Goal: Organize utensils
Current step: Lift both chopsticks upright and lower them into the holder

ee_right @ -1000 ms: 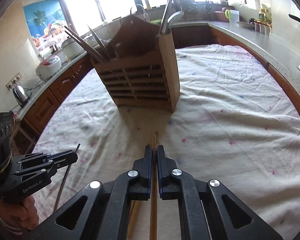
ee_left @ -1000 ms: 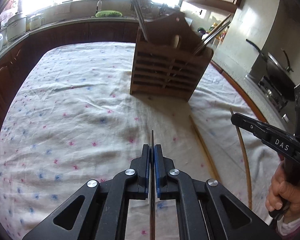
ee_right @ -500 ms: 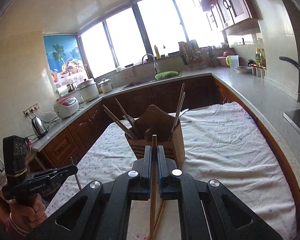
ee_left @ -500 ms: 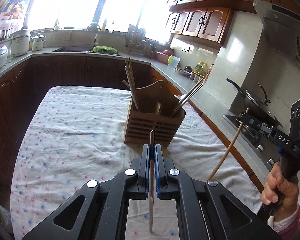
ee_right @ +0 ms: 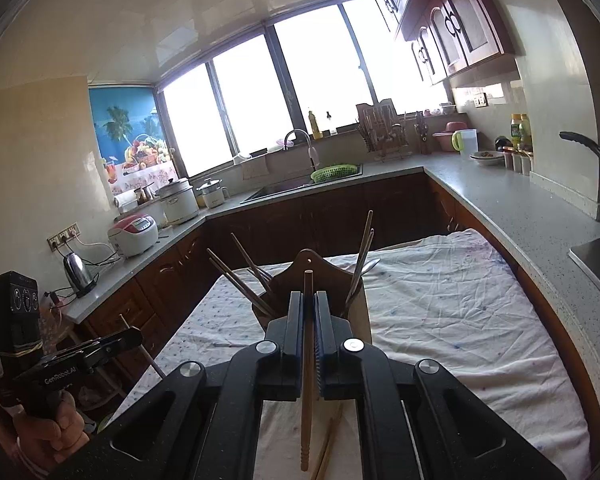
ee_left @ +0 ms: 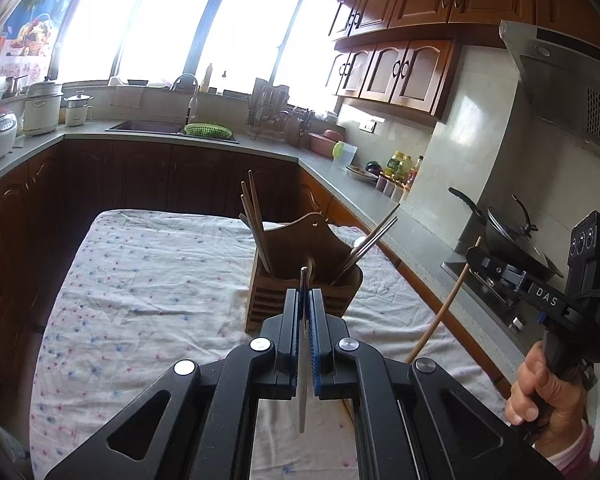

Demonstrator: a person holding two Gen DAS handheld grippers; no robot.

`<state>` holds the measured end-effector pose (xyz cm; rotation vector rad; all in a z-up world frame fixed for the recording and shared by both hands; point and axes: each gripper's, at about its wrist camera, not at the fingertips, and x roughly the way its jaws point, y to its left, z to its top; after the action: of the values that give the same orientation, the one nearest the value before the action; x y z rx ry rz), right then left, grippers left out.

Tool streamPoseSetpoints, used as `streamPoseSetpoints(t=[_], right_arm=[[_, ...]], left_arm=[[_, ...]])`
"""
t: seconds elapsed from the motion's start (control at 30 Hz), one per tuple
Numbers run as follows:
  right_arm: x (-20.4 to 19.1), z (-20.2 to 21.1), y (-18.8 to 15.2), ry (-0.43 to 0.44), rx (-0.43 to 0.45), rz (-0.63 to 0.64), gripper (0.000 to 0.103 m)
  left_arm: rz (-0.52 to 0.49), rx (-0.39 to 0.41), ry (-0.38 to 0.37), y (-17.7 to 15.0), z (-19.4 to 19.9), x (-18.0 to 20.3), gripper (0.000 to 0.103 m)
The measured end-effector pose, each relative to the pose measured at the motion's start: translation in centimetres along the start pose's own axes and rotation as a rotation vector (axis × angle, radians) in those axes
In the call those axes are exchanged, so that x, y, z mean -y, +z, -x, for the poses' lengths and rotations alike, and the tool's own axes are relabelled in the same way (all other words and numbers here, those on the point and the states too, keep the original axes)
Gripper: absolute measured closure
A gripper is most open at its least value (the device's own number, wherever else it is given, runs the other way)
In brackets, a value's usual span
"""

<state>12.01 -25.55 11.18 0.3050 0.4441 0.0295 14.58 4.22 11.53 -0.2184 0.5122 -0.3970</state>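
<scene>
A wooden utensil holder (ee_left: 304, 276) (ee_right: 312, 272) stands mid-table with wooden chopsticks (ee_left: 256, 220) in its left side and metal chopsticks (ee_left: 374, 240) in its right. My left gripper (ee_left: 306, 300) is shut on a metal chopstick (ee_left: 302, 360), raised above the table short of the holder. My right gripper (ee_right: 309, 304) is shut on a wooden chopstick (ee_right: 306, 380), also raised and facing the holder. The same wooden chopstick (ee_left: 440, 312) shows in the left wrist view at the right. More wooden chopsticks (ee_right: 328, 444) lie on the cloth below the right gripper.
The table wears a white flowered cloth (ee_left: 140, 300). Grey counters (ee_right: 520, 208) run along three sides, with a sink (ee_left: 152, 126), a green basket (ee_right: 334, 172), rice cookers (ee_right: 134, 234), a kettle (ee_right: 76, 268), and a wok (ee_left: 512, 240) on the stove at the right.
Both grippers have risen from the cloth and tilted up, each carrying its chopstick. The holder now sits lower and smaller in both views.
</scene>
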Motion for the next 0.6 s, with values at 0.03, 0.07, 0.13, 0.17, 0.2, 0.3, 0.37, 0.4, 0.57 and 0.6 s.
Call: streamPoseSetpoints(t=[0.03,0.07,0.13,0.17,0.2,0.3,0.37,0.4,0.57,0.6], right_arm=[[0.1,-0.1,0.2,-0.004,0.005,0.000,0.098],[0.1,-0.2,0.5,-0.007,0.011,-0.003,0.098],[0.4,-0.4,1.2,-0.008,0.025,-0.009,0.098],[0.3,-0.5,1.5,-0.011,0.035,-0.009,0.098],[0.3,-0.7,1.9,-0.013,0.046,-0.007,0.098],[0.0,-1.1,3.2,-0.022,0.085,0.001,0.098],[-0.2,-1.4,4.3,-0.028,0.116,0.003,0.098],[-0.3,-1.6,4.8,-0.032,0.131,0.005,0.098],[-0.1,-3.1,7.2,-0.054,0.202,-0.013,0.098],[0.0,-3.5,7.7,-0.060,0.214,-0.015,0.098]], left_arm=[[-0.002,0.007,0.001,0.3,-0.1,0.0,0.100],[-0.003,0.014,0.002,0.6,-0.2,0.1,0.100],[-0.005,0.031,0.000,1.4,-0.5,0.1,0.100],[-0.008,0.041,0.000,1.8,-0.7,0.2,0.100],[-0.014,0.051,0.002,2.1,-0.9,0.2,0.100],[-0.032,0.084,0.005,3.5,-1.5,0.4,0.100],[-0.043,0.115,0.008,4.7,-1.8,0.6,0.100],[-0.045,0.128,0.010,5.1,-1.9,0.5,0.100],[-0.061,0.206,0.022,7.8,-2.9,0.9,0.100],[-0.064,0.214,0.027,8.1,-3.4,0.9,0.100]])
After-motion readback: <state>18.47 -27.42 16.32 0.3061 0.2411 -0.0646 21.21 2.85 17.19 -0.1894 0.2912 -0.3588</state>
